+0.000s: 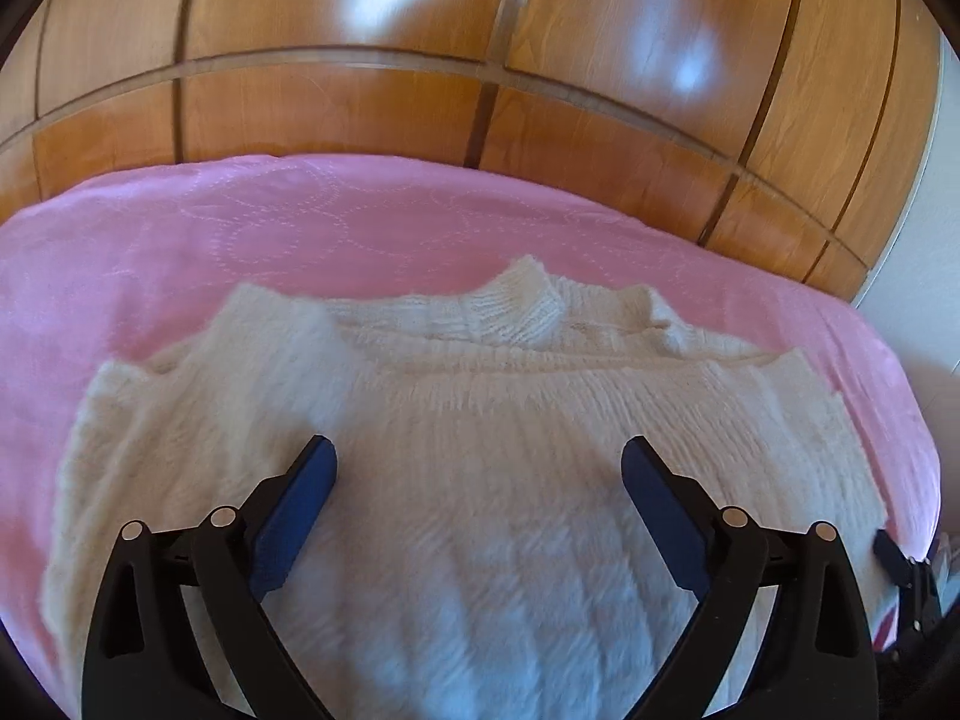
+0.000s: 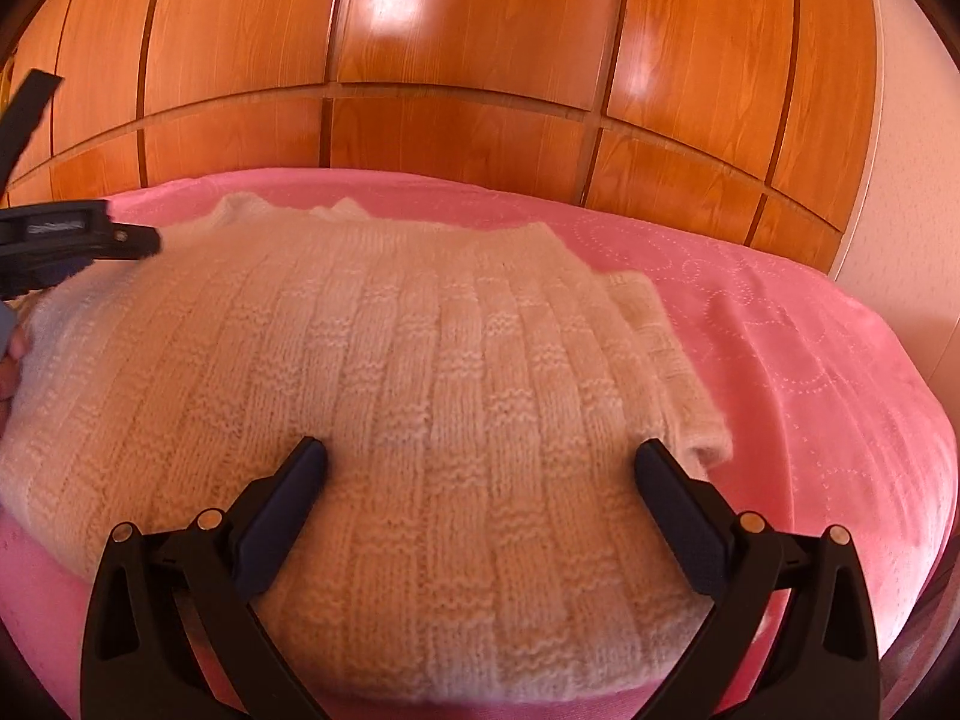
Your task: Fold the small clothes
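A cream knitted sweater point(image 1: 480, 420) lies on a pink bedspread point(image 1: 240, 228), its lower half folded up over the body, with the high collar point(image 1: 522, 300) at the far side. My left gripper point(image 1: 477, 453) hangs open just above the knit, nothing between its fingers. In the right wrist view the same sweater point(image 2: 390, 372) shows its ribbed block pattern, and a folded sleeve point(image 2: 672, 360) lies along its right edge. My right gripper point(image 2: 480, 456) is open over the sweater's near part. The left gripper point(image 2: 66, 240) appears at the left edge of that view.
A glossy wooden wardrobe point(image 1: 480, 60) stands right behind the bed. Bare pink bedspread point(image 2: 810, 360) stretches to the right of the sweater. A white wall point(image 2: 912, 180) is at the far right. A person's hand point(image 2: 12, 354) shows at the left edge.
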Motion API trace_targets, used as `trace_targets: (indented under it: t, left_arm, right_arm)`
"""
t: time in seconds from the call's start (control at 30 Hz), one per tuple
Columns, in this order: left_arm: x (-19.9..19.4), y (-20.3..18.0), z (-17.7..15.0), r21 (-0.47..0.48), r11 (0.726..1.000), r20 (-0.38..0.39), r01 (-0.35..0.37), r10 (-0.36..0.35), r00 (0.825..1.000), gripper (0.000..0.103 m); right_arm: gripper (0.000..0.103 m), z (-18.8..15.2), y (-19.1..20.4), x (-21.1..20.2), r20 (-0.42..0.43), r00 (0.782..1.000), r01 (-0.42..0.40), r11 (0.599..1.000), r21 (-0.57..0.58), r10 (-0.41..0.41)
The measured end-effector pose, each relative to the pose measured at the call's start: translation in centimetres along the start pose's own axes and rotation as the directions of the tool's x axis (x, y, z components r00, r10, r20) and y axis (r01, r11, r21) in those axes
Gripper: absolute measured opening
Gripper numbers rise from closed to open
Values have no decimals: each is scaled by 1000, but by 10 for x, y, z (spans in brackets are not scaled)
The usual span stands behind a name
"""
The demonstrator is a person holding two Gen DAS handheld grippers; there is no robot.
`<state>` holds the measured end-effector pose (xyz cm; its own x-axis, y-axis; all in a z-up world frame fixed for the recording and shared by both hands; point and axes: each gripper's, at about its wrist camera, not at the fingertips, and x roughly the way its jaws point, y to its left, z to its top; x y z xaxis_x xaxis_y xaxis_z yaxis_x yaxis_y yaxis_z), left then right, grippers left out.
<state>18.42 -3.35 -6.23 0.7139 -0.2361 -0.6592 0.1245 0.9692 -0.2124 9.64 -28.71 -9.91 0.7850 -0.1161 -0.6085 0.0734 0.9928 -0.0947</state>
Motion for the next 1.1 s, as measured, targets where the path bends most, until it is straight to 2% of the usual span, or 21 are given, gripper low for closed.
trace_targets:
  t: [0.1, 0.27, 0.33, 0.4, 0.53, 0.73, 0.9, 1.0, 1.1]
  left_arm:
    - [-17, 15, -5, -18, 999, 22, -40, 40, 999, 95]
    - [-43, 63, -6, -129, 975, 63, -181, 190, 980, 95]
    - [-46, 84, -8, -183, 958, 35, -219, 229, 973, 95]
    - [-44, 100, -12, -218, 948, -3, -231, 236, 972, 95]
    - [-37, 119, -28, -249, 947, -79, -205, 191, 978, 95]
    - [-48, 121, -40, -209, 966, -68, -153, 142, 988, 95]
    - [-59, 130, -47, -260, 962, -58, -83, 71, 996, 95]
    - [-66, 134, -52, -289, 957, -50, 3, -18, 999, 95]
    - [-72, 139, -59, -329, 935, -27, 129, -146, 989, 94]
  right_arm:
    - [101, 0, 1, -1, 7, 1000, 3, 1000, -1, -3]
    - [101, -2, 1, -3, 16, 1000, 2, 1000, 4, -3]
    - [101, -2, 1, -3, 17, 1000, 2, 1000, 4, -2]
    - [101, -2, 1, -3, 17, 1000, 2, 1000, 4, -2]
    - [101, -2, 1, -3, 18, 1000, 2, 1000, 4, -2]
    - [101, -2, 1, -3, 18, 1000, 1, 1000, 3, -1]
    - [101, -2, 1, -3, 18, 1000, 0, 1000, 3, 0]
    - [101, -2, 1, -3, 18, 1000, 0, 1000, 4, 0]
    - [101, -2, 1, -3, 19, 1000, 0, 1000, 4, 0]
